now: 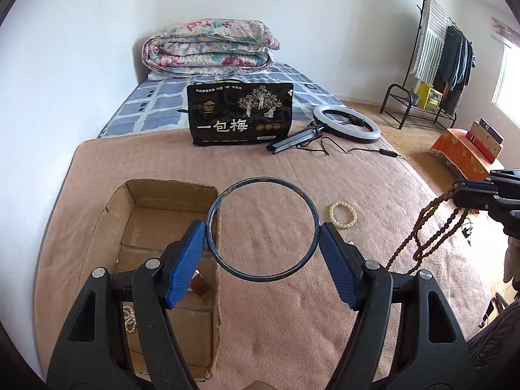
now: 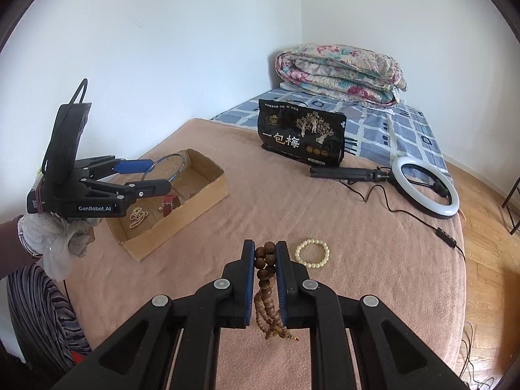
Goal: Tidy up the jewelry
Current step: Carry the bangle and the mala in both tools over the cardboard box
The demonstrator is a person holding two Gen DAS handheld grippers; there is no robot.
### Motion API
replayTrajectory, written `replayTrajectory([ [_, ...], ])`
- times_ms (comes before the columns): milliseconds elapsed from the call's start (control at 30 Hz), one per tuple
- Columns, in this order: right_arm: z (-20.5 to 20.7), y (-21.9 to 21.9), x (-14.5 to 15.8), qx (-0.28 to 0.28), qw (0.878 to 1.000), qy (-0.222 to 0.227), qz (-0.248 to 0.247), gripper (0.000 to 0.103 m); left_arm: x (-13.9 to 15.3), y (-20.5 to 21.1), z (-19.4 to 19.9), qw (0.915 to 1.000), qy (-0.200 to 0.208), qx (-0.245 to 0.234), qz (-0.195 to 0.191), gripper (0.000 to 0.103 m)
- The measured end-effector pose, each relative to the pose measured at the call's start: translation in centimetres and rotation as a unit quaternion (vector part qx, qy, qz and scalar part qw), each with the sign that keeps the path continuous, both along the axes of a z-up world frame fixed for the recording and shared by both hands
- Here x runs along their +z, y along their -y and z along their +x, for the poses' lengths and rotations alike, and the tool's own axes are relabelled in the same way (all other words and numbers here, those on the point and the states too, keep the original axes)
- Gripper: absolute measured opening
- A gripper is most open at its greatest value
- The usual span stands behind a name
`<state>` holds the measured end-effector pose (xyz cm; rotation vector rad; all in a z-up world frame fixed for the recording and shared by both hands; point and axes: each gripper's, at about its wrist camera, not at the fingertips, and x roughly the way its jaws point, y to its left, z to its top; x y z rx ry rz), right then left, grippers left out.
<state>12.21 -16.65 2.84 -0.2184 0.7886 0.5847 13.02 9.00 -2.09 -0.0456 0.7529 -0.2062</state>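
both grippers (image 1: 262, 229) (image 2: 265, 253) clamped (left wide)

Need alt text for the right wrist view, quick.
Right gripper jaws clamp a brown bead necklace above a tan blanket. A cream bracelet lies just right; at left, the left gripper holds a thin hoop over a cardboard box.

bright daylight | window (image 1: 508, 78) glare | sharp | fisheye-warped, dark corners

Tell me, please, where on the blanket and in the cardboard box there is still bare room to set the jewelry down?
The blanket is bare between the cardboard box and the ring light, short of the white bead bracelet. The box's far end is bare; its near end holds a pearl strand and a red strap.
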Motion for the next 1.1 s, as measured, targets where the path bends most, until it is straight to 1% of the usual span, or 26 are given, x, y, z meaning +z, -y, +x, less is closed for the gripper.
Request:
replayTrajectory([
  [300, 1.0, -2.5, 2.3, 0.009, 1.000, 0.020, 0.014, 0.010, 0.9, -4.3, -1.4, 0.9994, 0.009, 0.034, 0.003, 0.073],
  [533, 2.0, -4.6, 4.1, 0.020, 0.999, 0.035, 0.026, 0.010, 1.1, -7.0, -2.2, 0.9983, 0.011, 0.057, 0.008, 0.073],
  [733, 3.4, -7.0, 5.4, 0.033, 0.998, 0.046, 0.036, 0.010, 0.7, -8.7, -2.5, 0.9973, 0.007, 0.072, 0.011, 0.073],
  [1100, 6.4, -11.5, 7.3, 0.052, 0.996, 0.061, 0.049, 0.010, -1.0, -10.6, -2.9, 0.9960, -0.009, 0.088, 0.012, 0.073],
])
